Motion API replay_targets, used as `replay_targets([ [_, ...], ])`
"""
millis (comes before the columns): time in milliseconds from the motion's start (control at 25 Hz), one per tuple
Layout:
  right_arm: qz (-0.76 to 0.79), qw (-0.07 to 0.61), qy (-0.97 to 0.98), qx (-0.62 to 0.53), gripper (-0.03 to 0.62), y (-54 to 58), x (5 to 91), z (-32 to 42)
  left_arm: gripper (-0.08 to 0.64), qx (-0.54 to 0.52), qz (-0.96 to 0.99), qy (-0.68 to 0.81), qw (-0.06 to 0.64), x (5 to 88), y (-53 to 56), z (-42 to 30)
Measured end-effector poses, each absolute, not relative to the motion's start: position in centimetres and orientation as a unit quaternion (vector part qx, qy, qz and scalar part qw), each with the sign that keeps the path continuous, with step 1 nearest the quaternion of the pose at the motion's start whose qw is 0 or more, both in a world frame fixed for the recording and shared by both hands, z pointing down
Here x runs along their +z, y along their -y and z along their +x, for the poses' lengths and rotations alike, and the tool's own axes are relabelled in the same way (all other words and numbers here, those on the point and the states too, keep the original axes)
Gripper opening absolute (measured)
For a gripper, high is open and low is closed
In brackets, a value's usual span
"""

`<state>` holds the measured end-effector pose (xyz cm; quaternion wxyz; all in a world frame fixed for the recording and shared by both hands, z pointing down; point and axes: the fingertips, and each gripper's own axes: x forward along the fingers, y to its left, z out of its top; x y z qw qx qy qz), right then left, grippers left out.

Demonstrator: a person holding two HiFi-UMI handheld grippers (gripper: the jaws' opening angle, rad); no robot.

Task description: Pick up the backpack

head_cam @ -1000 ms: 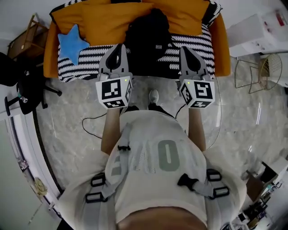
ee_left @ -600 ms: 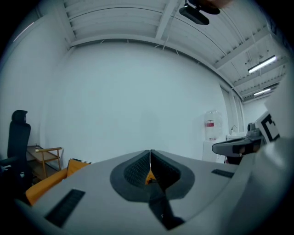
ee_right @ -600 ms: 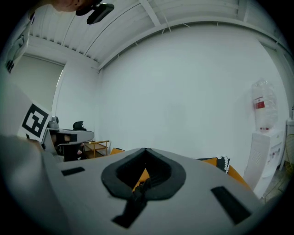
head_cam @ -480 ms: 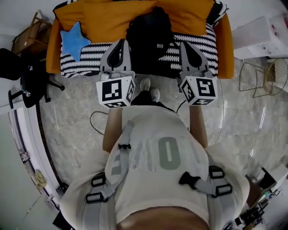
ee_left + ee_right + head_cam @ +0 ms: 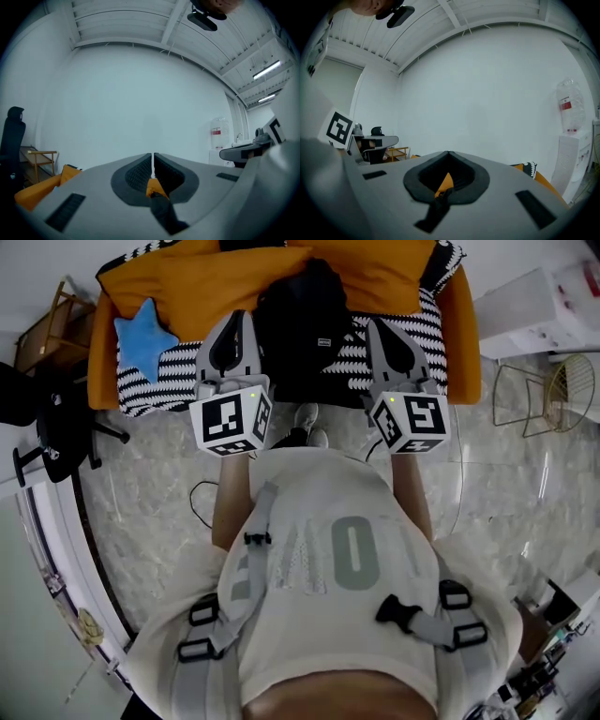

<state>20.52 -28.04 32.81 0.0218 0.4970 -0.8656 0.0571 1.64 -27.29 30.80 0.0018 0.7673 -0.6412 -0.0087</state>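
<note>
Claws pressed shut and holding nothing, the left gripper (image 5: 233, 326) and the right gripper (image 5: 382, 331) point level toward a black backpack (image 5: 305, 315), one on either side of it as seen from the head view. Each gripper's own view shows its jaws together, with only a sliver of orange upholstery past them and no strap or fabric caught between.

The backpack sits upright in the middle of the seat of an orange sofa (image 5: 459, 343). It rests on a black-and-white striped throw (image 5: 159, 385), with its top against the orange back cushions. The job looks barely begun, since the bag is neither gripped nor lifted. By this reading, what is left is for the jaws to open, close on a handle or strap, and raise the bag clear of the seat.

The count is one backpack, two grippers each carrying one marker cube, one sofa and one throw. One blue star-shaped cushion (image 5: 142, 334) lies at the seat's left end, well apart from the bag.

Further out on the left stand one black office chair (image 5: 42, 413) and one wooden frame (image 5: 47, 324). On the right are one white water dispenser (image 5: 539, 301) and what look like two wire-frame stands (image 5: 562, 381). One dark cable (image 5: 197, 495) loops over the marbled floor near the person's feet.
</note>
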Motion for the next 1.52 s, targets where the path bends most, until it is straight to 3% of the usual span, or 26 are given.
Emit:
replay_targets([
  [400, 0.501, 0.006, 0.863, 0.072, 0.011, 30.3, 33.0, 21.7, 0.026, -0.024, 0.78, 0.625, 0.014, 30.7, 30.4, 2.0],
  [480, 0.485, -0.005, 0.87, 0.09, 0.189, 30.7, 32.9, 21.4, 0.099, -0.031, 0.788, 0.615, 0.021, 30.4, 31.0, 2.2],
  [560, 0.473, -0.024, 0.874, 0.112, 0.277, 31.4, 32.8, 21.4, 0.191, -0.03, 0.793, 0.608, 0.021, 30.5, 31.6, 2.4],
  [680, 0.466, -0.045, 0.873, 0.138, 0.357, 32.6, 33.3, 21.5, 0.267, -0.006, 0.793, 0.608, 0.018, 31.9, 32.6, 2.3],
  [880, 0.47, -0.014, 0.869, 0.152, 0.358, 35.0, 35.7, 21.8, 0.378, -0.002, 0.785, 0.617, 0.054, 34.7, 34.4, 1.8],
  [1160, 0.484, 0.028, 0.843, 0.23, 0.357, 40.1, 45.1, 22.4, 0.382, 0.026, 0.761, 0.624, 0.177, 46.7, 38.7, 0.0],
  [1440, 0.496, 0.074, 0.8, 0.328, 0.342, 44.7, 63.1, 23.6, 0.382, 0.109, 0.717, 0.633, 0.271, 66.8, 41.6, -2.2],
  [1520, 0.504, 0.076, 0.786, 0.35, 0.301, 45.4, 68.5, 23.9, 0.381, 0.128, 0.699, 0.636, 0.3, 72.8, 41.6, -2.8],
])
